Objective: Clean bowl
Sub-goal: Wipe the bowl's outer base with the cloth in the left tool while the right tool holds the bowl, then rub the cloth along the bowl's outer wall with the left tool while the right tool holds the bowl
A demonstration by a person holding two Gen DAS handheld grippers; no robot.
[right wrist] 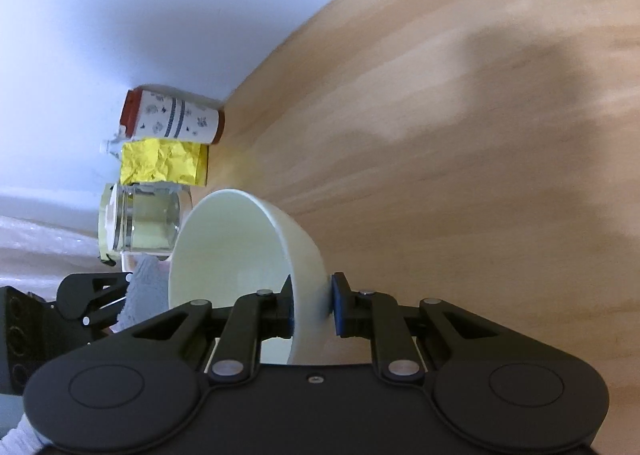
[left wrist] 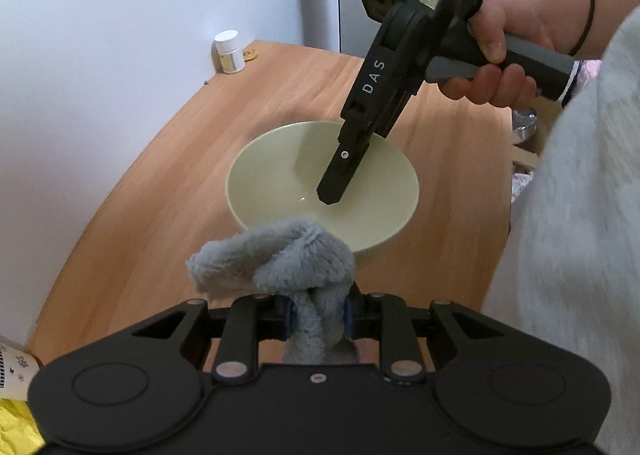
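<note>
A pale green bowl (left wrist: pixel 280 179) stands on the wooden table (left wrist: pixel 168 159). My right gripper (left wrist: pixel 332 197) reaches down into it from the upper right, its jaws shut on the bowl's rim; in the right wrist view the bowl wall (right wrist: pixel 256 247) sits pinched between the blue pads (right wrist: pixel 340 307). My left gripper (left wrist: pixel 318 313) is shut on a grey fluffy cloth (left wrist: pixel 280 259), held just in front of the bowl's near rim. The cloth (right wrist: pixel 146 287) also shows beside the bowl in the right wrist view.
A small white jar (left wrist: pixel 229 51) stands at the table's far corner by the wall. In the right wrist view a patterned tin (right wrist: pixel 172 117), a yellow crumpled packet (right wrist: pixel 164 163) and a glass jar (right wrist: pixel 140 221) stand by the wall. My grey sleeve (left wrist: pixel 580 215) is at the right.
</note>
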